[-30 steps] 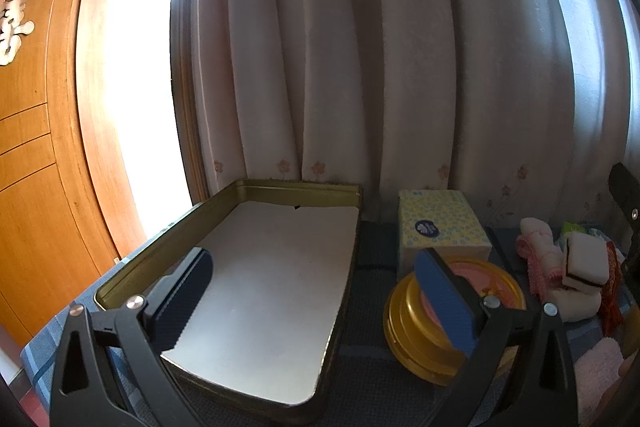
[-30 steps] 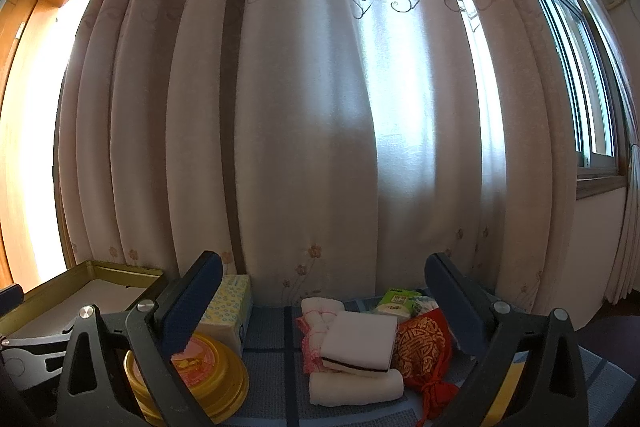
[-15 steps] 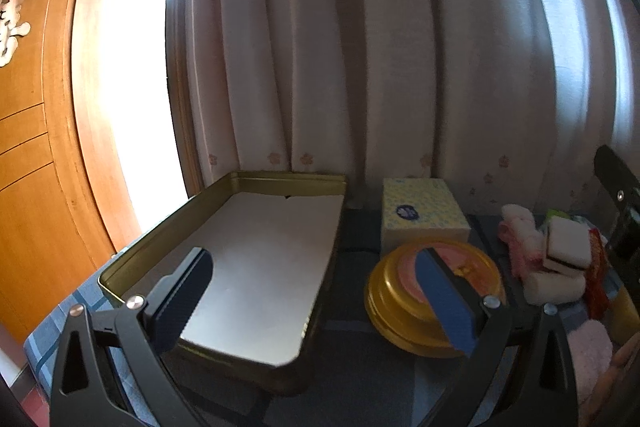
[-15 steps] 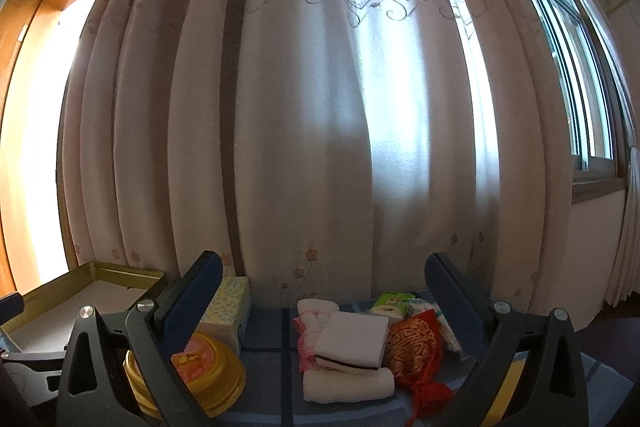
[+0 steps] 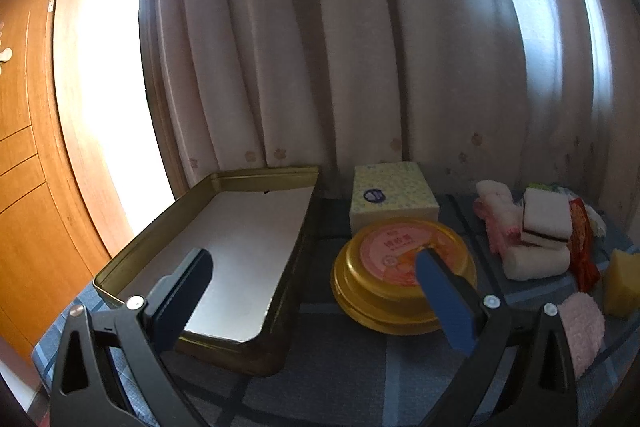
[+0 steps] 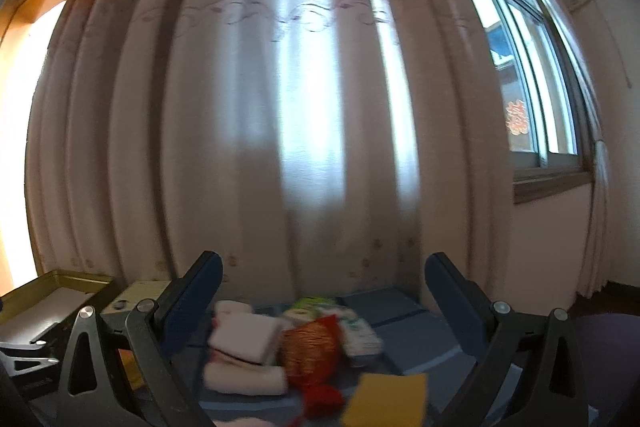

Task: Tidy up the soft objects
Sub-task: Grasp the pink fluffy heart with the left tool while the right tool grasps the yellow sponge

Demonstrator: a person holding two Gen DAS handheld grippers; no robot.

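Both tongs gape wide with nothing in them: left gripper (image 5: 316, 291) sits higher than a second ago, looking down over the gold tray (image 5: 256, 177) and round gold tin (image 5: 404, 283). Right gripper (image 6: 322, 295) has swung rightward, view blurry, hovering level above the soft pile, white sponge (image 6: 244, 337), rolled towel (image 6: 244, 381), yellow sponge (image 6: 386, 405), on the blue cloth.
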